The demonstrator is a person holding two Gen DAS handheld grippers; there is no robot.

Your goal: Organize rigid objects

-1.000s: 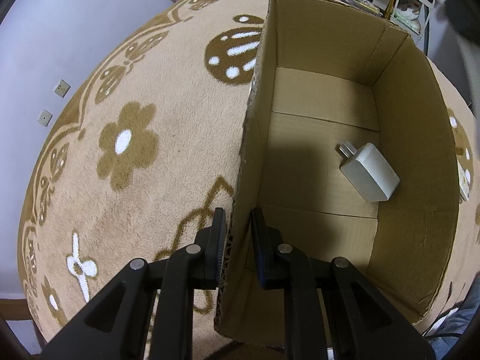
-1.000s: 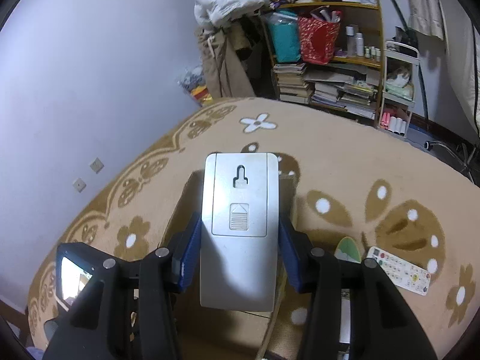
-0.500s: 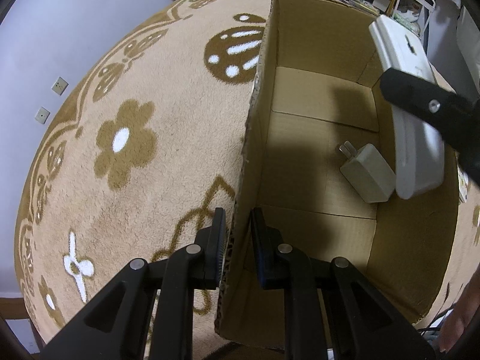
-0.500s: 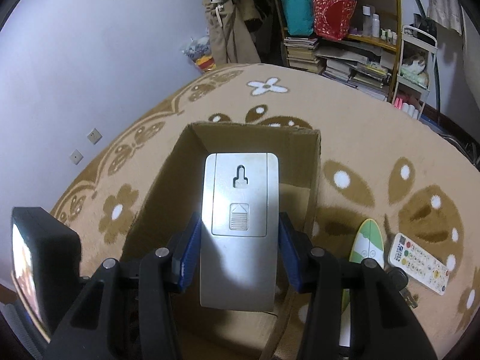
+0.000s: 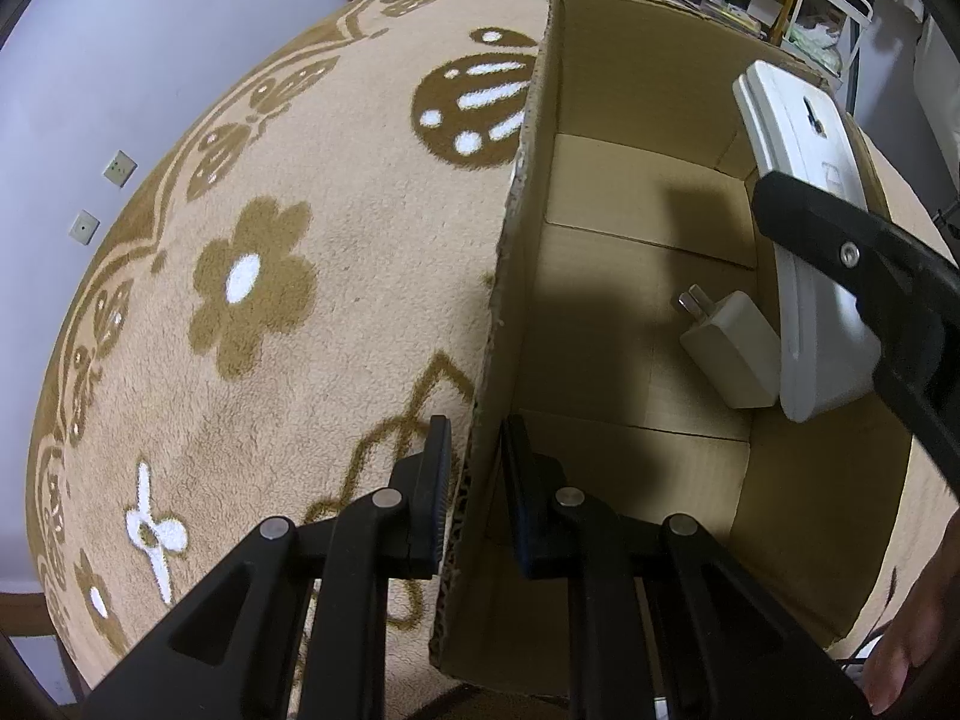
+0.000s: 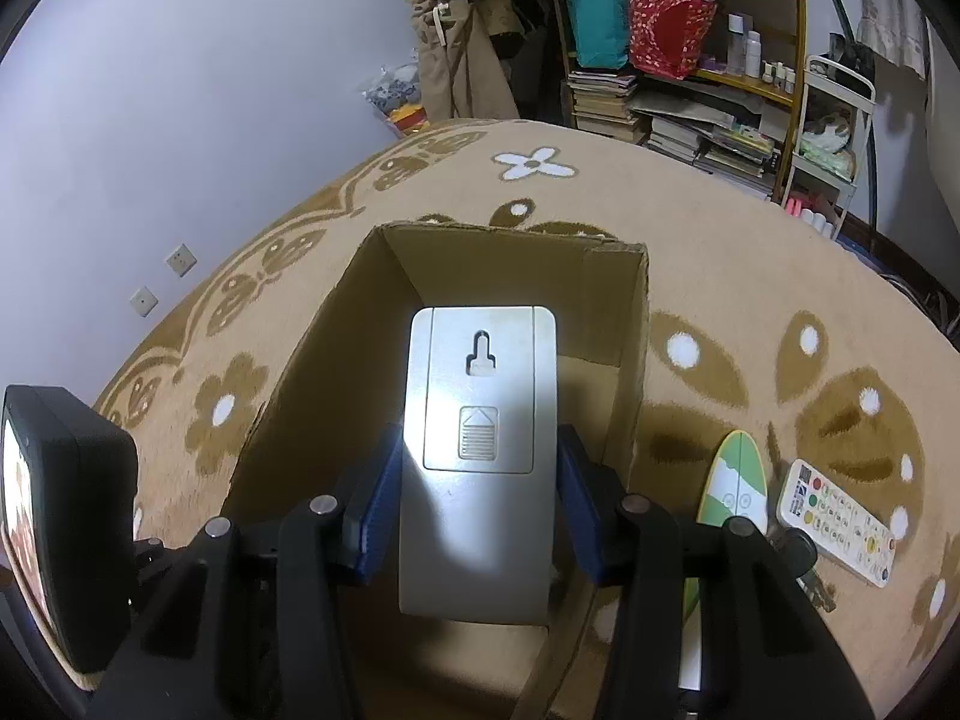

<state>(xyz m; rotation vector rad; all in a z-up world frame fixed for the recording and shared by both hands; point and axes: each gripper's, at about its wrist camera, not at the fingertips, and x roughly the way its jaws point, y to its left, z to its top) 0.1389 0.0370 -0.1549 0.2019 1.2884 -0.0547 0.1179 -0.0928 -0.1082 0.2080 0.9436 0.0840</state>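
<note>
Left wrist view
Box: an open brown corrugated cardboard box [image 5: 648, 324] stands on the plush tan rug with brown and white flowers [image 5: 252, 276]; its cut edge is raw and fluted.
Left claw: the black two-finger left gripper [image 5: 474, 468] is nearly closed, pinching the box's near left wall, one ribbed pad outside and one inside.
Charger: a small cream plastic plug-in charger with two metal prongs [image 5: 729, 360] lies flat on the box floor, close to the right wall.
Held thing: a long, smooth white plastic remote-shaped case [image 5: 804, 228] hangs tilted above the box's right side, its lower end just over the charger.

Right wrist view
Right claw: the black right gripper with blue pads [image 6: 480, 498] is closed onto the white case [image 6: 480, 420], squeezing both long sides; a keyhole slot and a ribbed battery latch face up.
Box: its opening [image 6: 624, 300] sits directly beneath the case.
Beside the box, right: a green-and-white surfboard-shaped flat piece [image 6: 735, 480] and a white remote with coloured buttons [image 6: 837, 522] lie on the rug [image 6: 750, 276].
Behind the box: a cluttered wooden shelf of books [image 6: 678, 90].
</note>
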